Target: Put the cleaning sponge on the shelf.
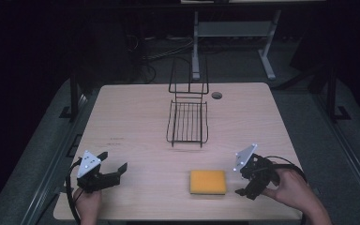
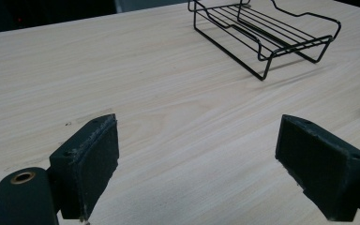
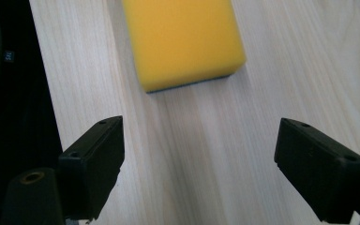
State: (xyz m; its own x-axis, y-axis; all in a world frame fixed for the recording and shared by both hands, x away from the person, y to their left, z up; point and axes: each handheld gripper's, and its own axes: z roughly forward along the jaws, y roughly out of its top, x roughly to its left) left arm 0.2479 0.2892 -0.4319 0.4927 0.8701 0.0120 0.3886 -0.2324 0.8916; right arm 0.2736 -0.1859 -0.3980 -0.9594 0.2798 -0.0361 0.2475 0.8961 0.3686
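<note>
- Yellow sponge point(image 1: 208, 182) lies flat on the tabletop point(image 1: 136, 122) near its front edge; right gripper point(image 1: 248, 184) sits just beside it, jaws spread wide and empty (sponge lies ahead of them, apart)
- Left gripper point(image 1: 114, 168) at the front left; jaws wide apart, holding nothing
- Black wire rack point(image 1: 188, 119) stands mid-table, well apart from the sponge

I work in a dim lab: beyond my pale wooden counter point(image 1: 136, 112) lie loose floor cables point(image 1: 168, 49) and a grey metal desk frame point(image 1: 234, 33).
</note>
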